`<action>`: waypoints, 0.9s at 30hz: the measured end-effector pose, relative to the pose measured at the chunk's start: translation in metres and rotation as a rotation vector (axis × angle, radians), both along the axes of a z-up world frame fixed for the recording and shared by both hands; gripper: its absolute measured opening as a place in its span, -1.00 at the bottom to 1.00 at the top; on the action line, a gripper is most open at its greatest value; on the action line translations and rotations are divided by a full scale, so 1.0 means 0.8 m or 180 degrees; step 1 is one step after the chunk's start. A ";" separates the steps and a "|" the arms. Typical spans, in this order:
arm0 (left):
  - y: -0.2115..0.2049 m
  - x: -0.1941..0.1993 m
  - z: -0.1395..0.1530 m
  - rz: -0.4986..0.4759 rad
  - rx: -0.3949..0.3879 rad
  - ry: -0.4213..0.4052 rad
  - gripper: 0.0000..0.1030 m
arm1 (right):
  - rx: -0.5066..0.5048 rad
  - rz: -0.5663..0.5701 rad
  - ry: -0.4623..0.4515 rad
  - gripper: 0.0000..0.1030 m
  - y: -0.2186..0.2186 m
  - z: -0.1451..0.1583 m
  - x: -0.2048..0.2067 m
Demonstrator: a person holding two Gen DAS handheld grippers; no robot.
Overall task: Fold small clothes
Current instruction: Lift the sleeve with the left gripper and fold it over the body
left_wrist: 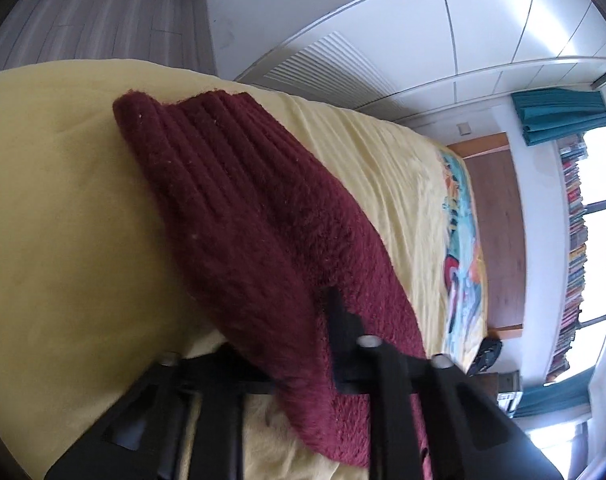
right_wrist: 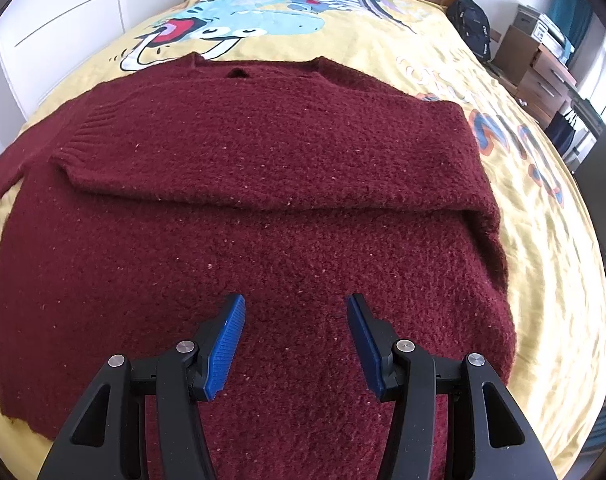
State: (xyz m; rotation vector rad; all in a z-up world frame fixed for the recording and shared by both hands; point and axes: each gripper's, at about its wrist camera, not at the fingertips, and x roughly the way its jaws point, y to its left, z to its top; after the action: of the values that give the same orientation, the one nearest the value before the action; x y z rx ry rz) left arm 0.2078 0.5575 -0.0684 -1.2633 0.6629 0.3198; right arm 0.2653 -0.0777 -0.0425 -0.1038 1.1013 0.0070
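Sweater (right_wrist: 263, 208), maroon knit, lies flat across the yellow bedspread (right_wrist: 543, 260) at the foot end of the bed, one sleeve already folded across the chest. Left gripper (left_wrist: 303, 344) is clenched on the other sleeve (left_wrist: 239, 200) near the bed's side edge. Right gripper (right_wrist: 295, 344) hovers released over the hem. Best lift the sleeve clear, carry it straight across, lay it flat without bunching.

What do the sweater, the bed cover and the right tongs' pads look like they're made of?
Sweater: fuzzy maroon knit, likely wool or acrylic; ribbed cuff, pale lint flecks. Bed cover: thin yellow woven cloth, matte, printed cartoon, fine wrinkles; probably cotton. Right tongs pads: blue, finely ridged, rubber or plastic by look.
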 end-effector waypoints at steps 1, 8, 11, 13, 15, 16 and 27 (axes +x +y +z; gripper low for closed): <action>0.000 0.001 0.003 -0.0003 0.0035 0.0041 -0.87 | 0.0002 -0.0002 0.0001 0.07 -0.001 0.000 0.000; -0.033 0.028 0.038 -0.0142 0.0263 0.0063 -0.89 | 0.0049 -0.0042 -0.0004 0.07 -0.016 -0.002 -0.009; -0.051 0.034 0.059 -0.0225 0.0305 -0.0010 -0.89 | 0.0100 -0.0079 -0.0021 0.07 -0.025 0.000 -0.014; -0.064 0.041 0.077 -0.0277 0.0311 -0.0087 -0.89 | 0.0122 -0.0081 -0.0042 0.07 -0.029 0.003 -0.018; -0.075 0.050 0.091 -0.0327 0.0313 -0.0135 -0.89 | 0.0134 -0.0075 -0.0062 0.07 -0.031 0.006 -0.021; -0.084 0.057 0.097 -0.0366 0.0315 -0.0164 -0.89 | 0.0133 -0.0067 -0.0074 0.07 -0.032 0.007 -0.022; -0.217 0.136 0.165 -0.0941 0.0313 -0.0421 -0.90 | 0.0214 -0.0110 -0.0162 0.07 -0.066 0.027 -0.039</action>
State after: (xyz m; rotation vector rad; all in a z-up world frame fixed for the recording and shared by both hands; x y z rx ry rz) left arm 0.3165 0.3841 0.0635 -1.0653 0.7008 0.0242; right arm 0.2339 -0.1309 -0.0212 -0.0246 1.0509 0.0103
